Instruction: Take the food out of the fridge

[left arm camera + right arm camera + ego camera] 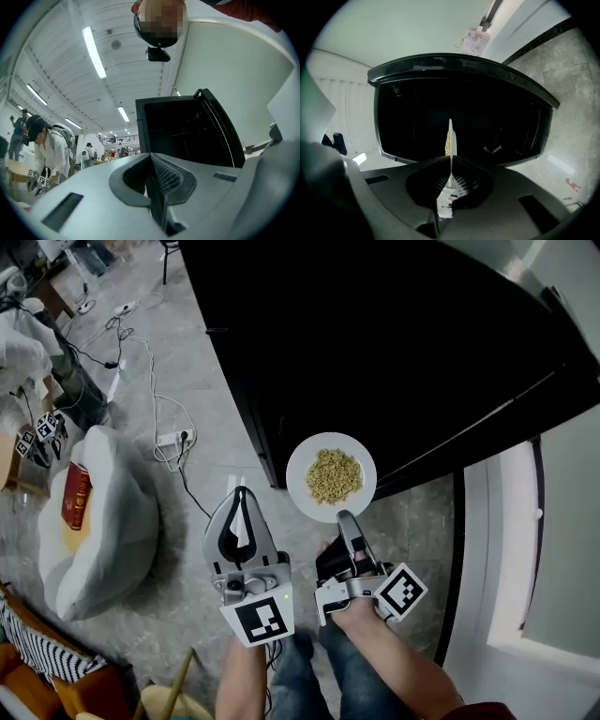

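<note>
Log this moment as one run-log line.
left tool: shut, empty | right tool: shut on plate rim | food: on plate | fridge: ahead

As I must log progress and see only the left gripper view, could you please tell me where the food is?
Observer: On a white plate, just in front of the fridge in the head view.
Operator: Is anything holding it?
Observer: Yes, the right gripper is shut on its near rim.
Operator: How does the plate sit?
Observer: Face up, with the food heaped at its middle.
</note>
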Available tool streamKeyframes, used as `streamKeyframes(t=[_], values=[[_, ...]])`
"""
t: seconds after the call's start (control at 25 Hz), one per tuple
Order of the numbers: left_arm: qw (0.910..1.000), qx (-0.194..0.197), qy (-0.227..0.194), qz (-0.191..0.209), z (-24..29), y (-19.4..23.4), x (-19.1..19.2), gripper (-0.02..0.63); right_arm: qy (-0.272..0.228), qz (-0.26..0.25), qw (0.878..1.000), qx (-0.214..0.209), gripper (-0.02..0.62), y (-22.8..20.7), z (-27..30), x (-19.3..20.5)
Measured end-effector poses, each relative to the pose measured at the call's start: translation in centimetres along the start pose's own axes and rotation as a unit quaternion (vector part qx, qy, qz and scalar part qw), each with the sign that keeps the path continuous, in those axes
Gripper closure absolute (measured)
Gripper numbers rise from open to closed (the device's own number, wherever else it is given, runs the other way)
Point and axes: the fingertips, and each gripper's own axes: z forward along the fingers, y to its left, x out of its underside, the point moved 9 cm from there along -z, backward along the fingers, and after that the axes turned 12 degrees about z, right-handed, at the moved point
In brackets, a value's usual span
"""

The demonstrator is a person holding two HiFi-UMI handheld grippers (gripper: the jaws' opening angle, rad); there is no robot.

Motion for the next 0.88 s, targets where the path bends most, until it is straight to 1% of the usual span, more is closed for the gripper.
streamKeyframes(t=[0.52, 0.88], values=[[1.0, 0.002, 0.003, 0.0, -0.4, -0.1, 0.2, 0.592, 0.013, 0.019, 0.999, 0.022, 0.565, 0.7, -2.2, 1.0], [1.0, -0.001, 0.008, -0.002, -0.8, 0.6, -1.1, 0.592, 0.014, 0.024, 0.999, 0.023, 0.565, 2.8, -2.9, 1.7]])
